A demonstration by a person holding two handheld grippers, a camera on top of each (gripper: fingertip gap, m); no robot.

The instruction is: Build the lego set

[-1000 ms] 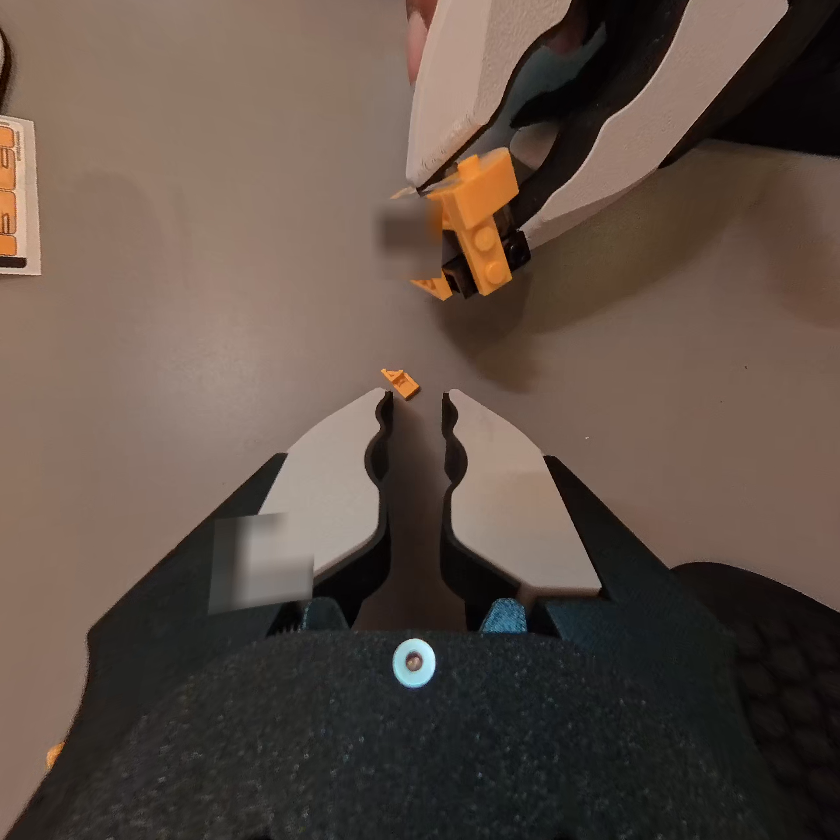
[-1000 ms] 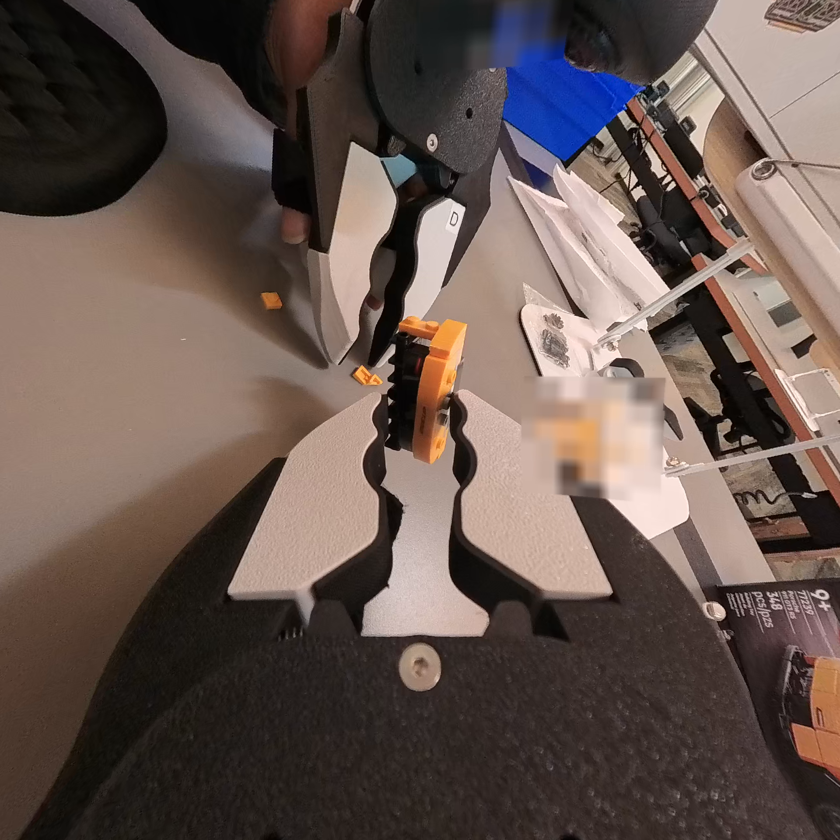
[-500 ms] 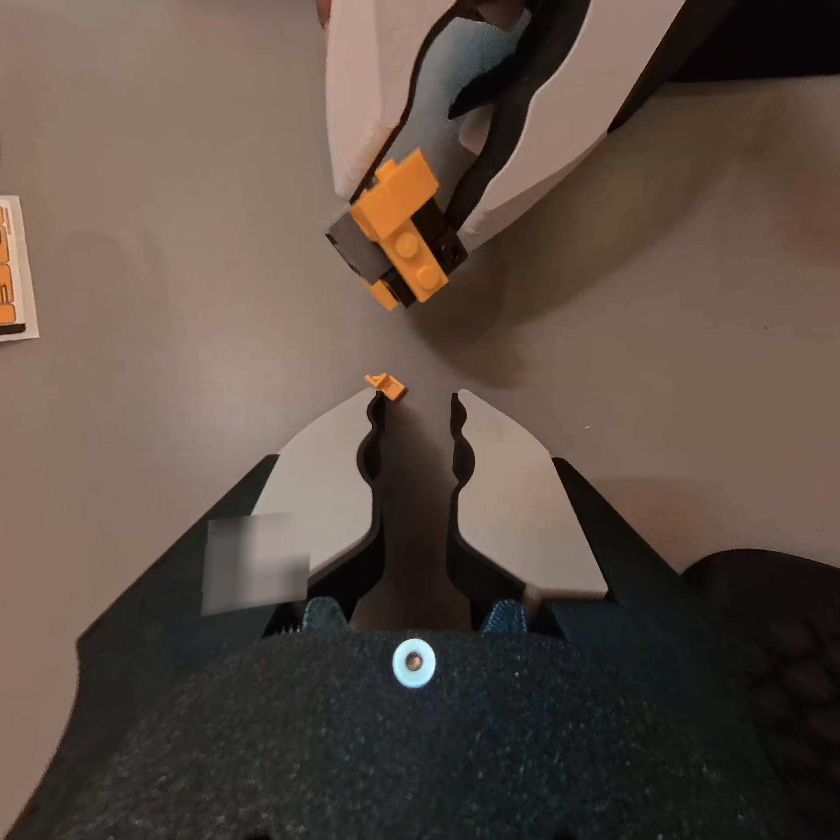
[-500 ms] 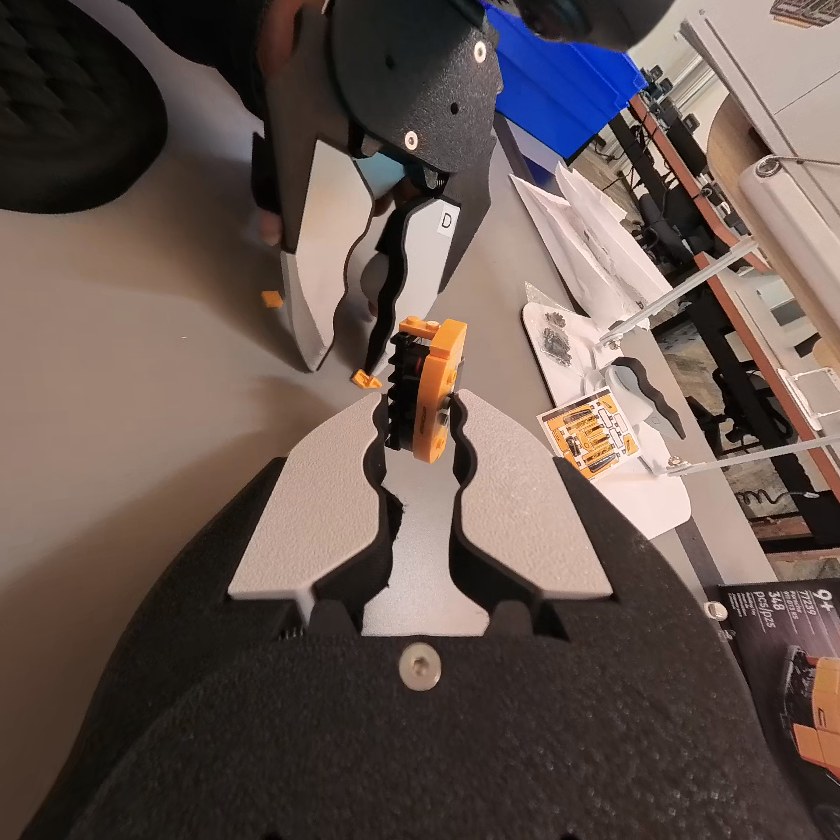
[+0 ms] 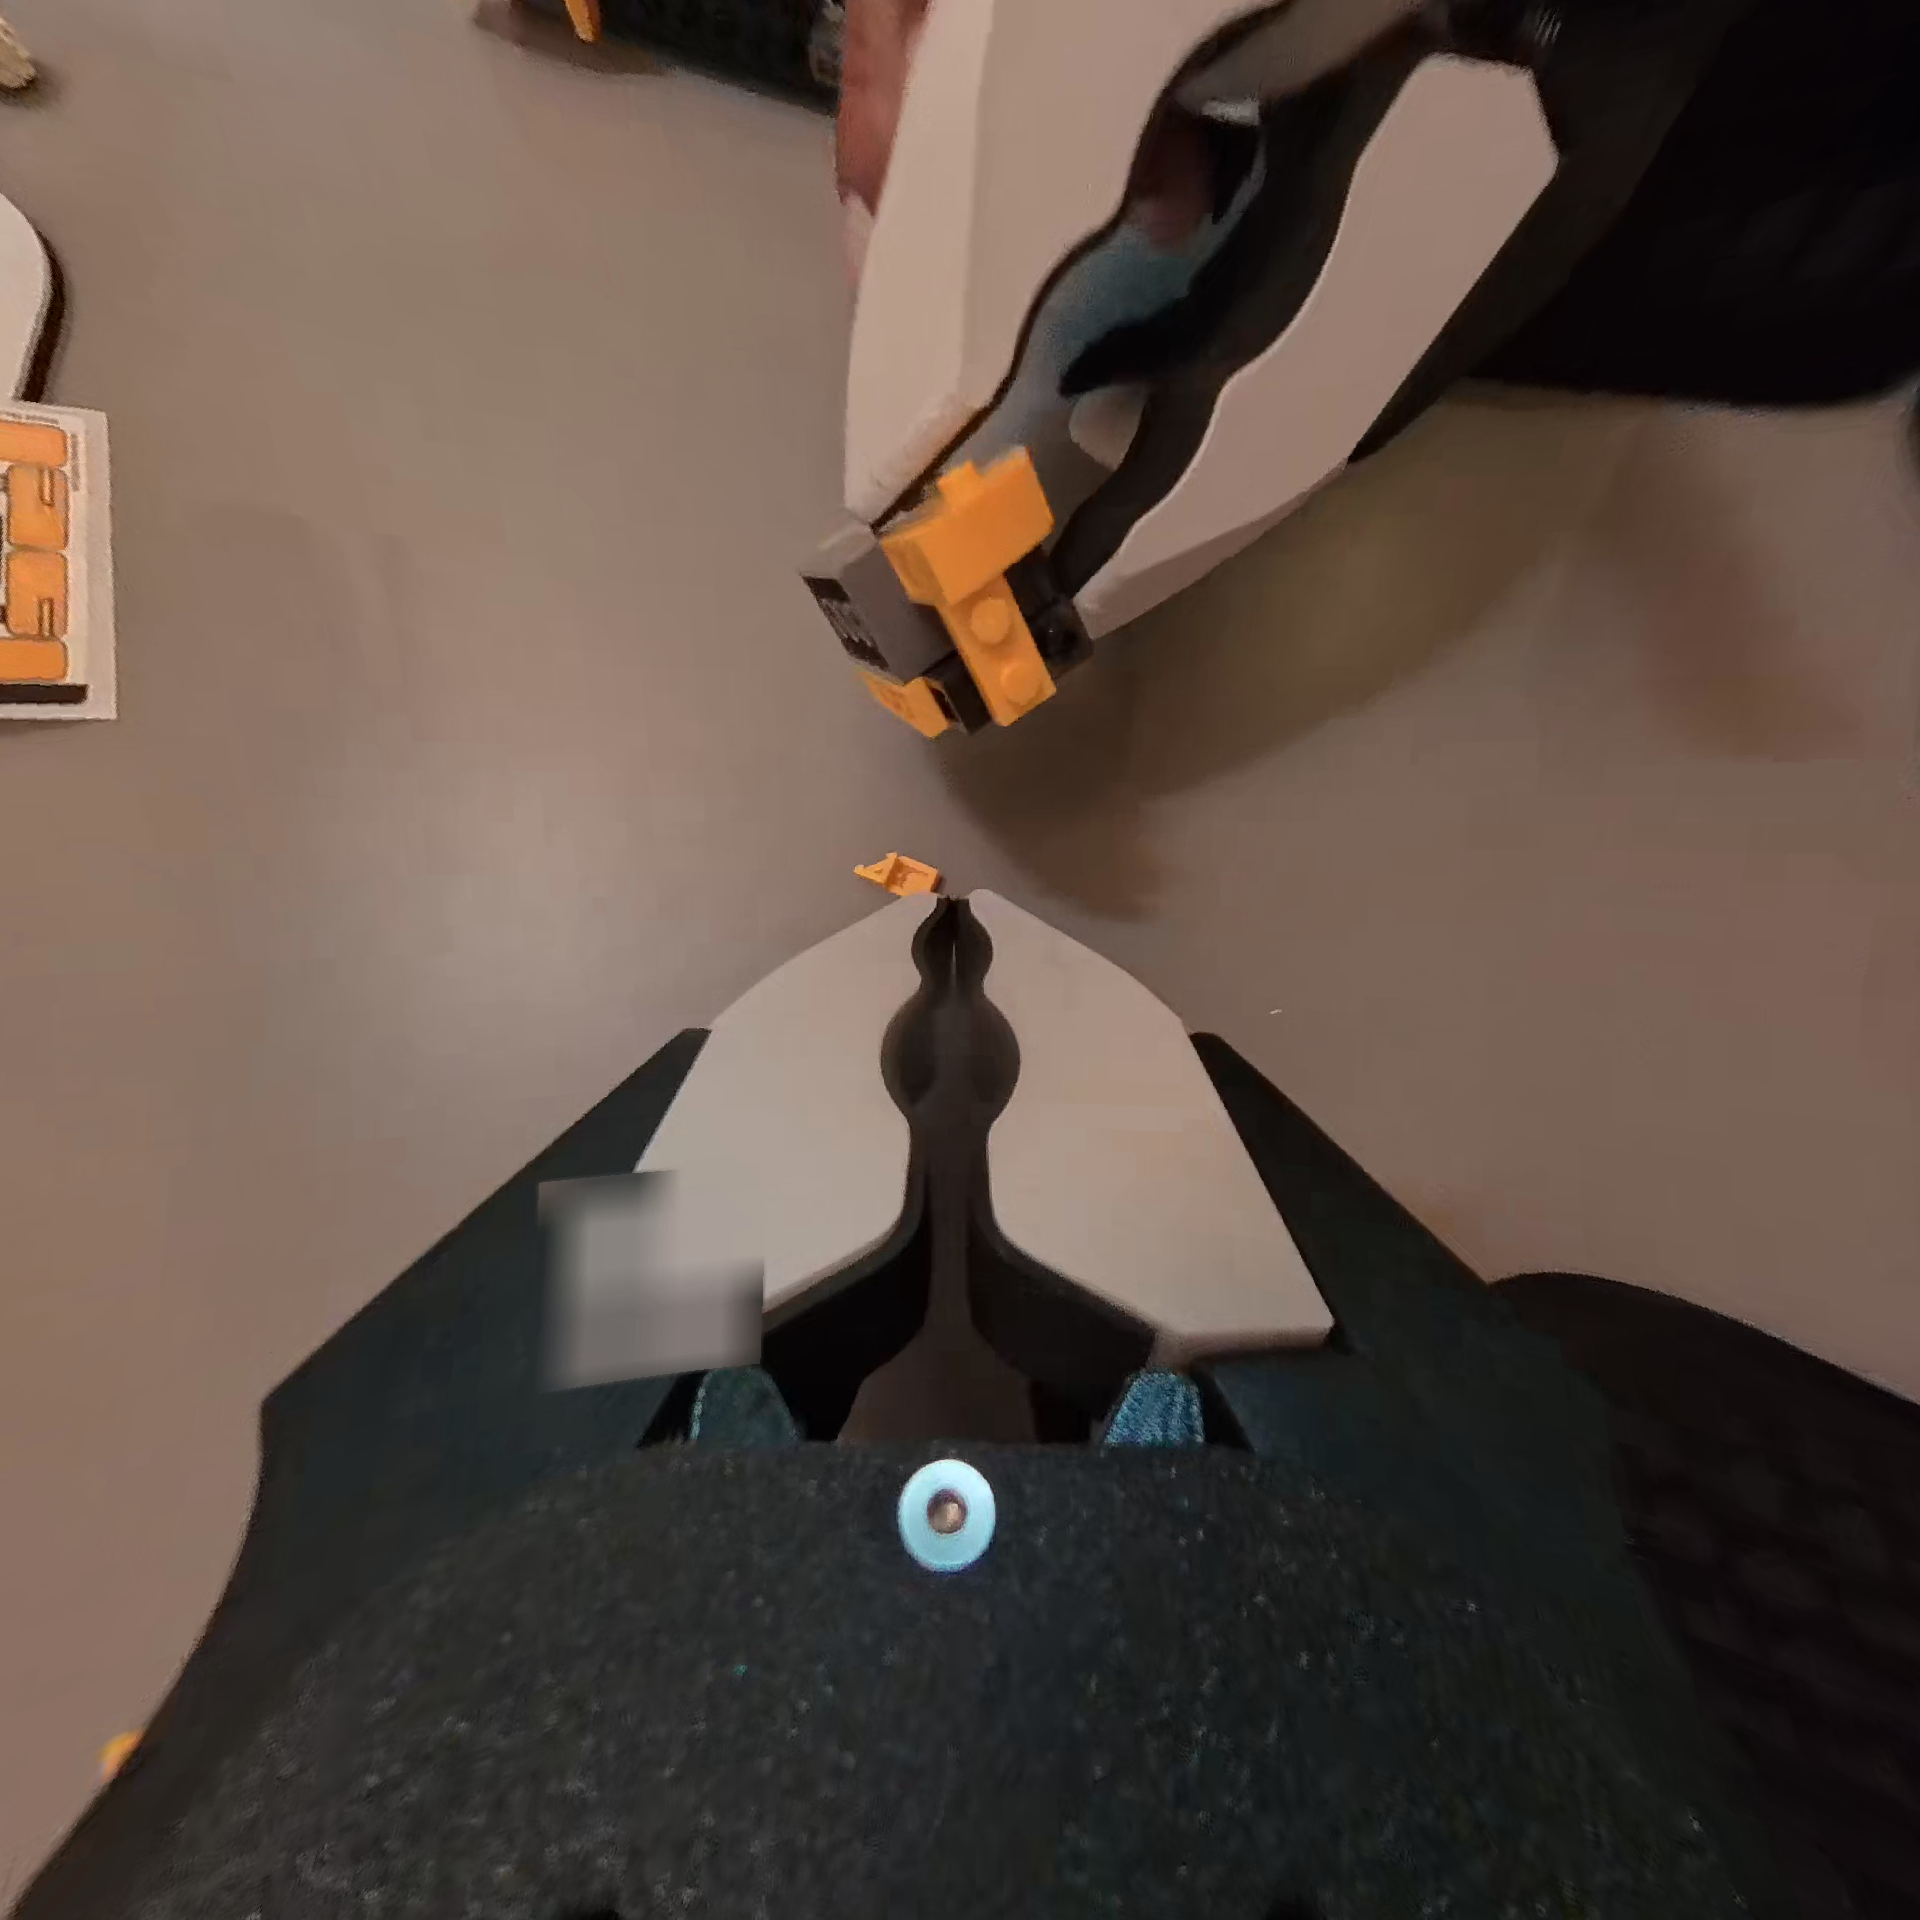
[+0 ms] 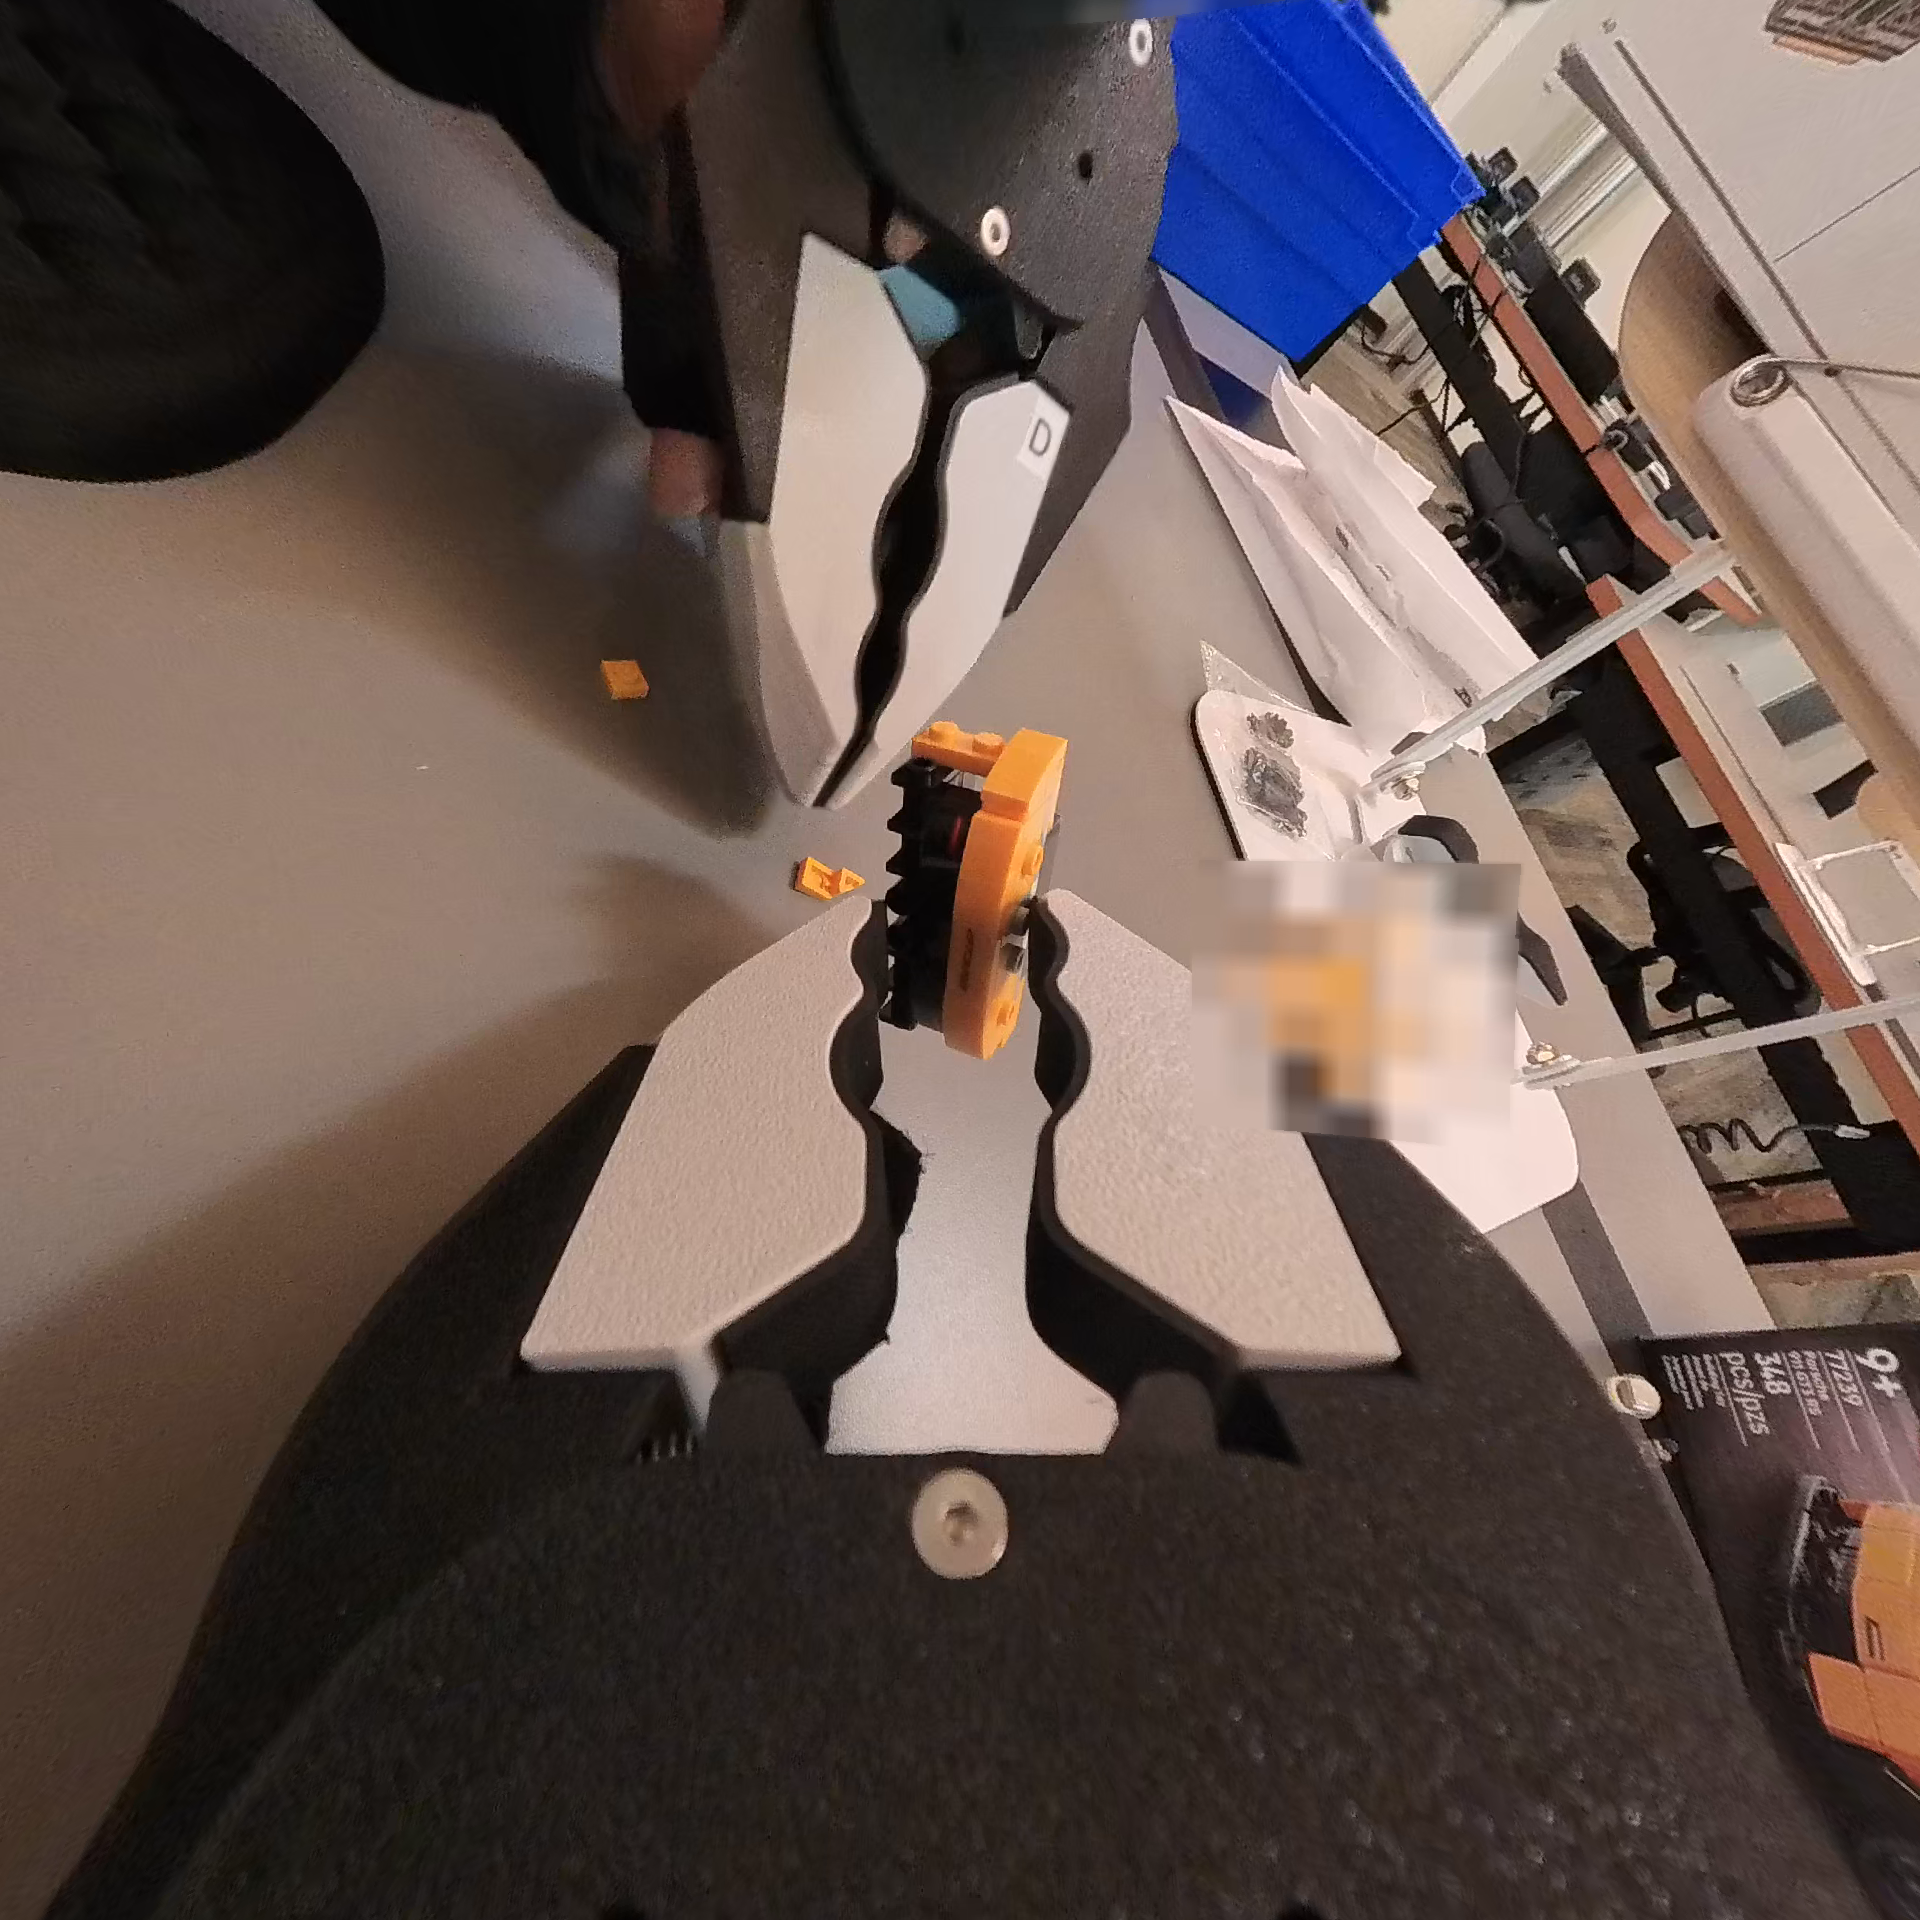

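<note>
My right gripper (image 6: 956,914) is shut on a small orange and black lego assembly (image 6: 982,914) and holds it above the grey table. The assembly also shows in the left wrist view (image 5: 971,603), between the right gripper's fingertips (image 5: 1153,561). My left gripper (image 5: 951,902) is shut and empty, its tips low over the table. A tiny orange lego piece (image 5: 899,875) lies on the table just beyond its tips, slightly left. In the right wrist view the left gripper (image 6: 826,795) points down just above that piece (image 6: 826,878).
A second small orange plate (image 6: 623,678) lies on the table farther left. A sticker sheet (image 5: 42,561) lies at the left edge. A white tray (image 6: 1226,727) with small black parts, white paper bags (image 6: 1351,520), a blue bin (image 6: 1299,187) and the lego box (image 6: 1787,1558) are to the right. The grippers' ends are close to 5 cm from one another.
My left gripper has closed from open to shut, empty, beside the tiny orange piece. My right gripper still holds the assembly and has shifted a little.
</note>
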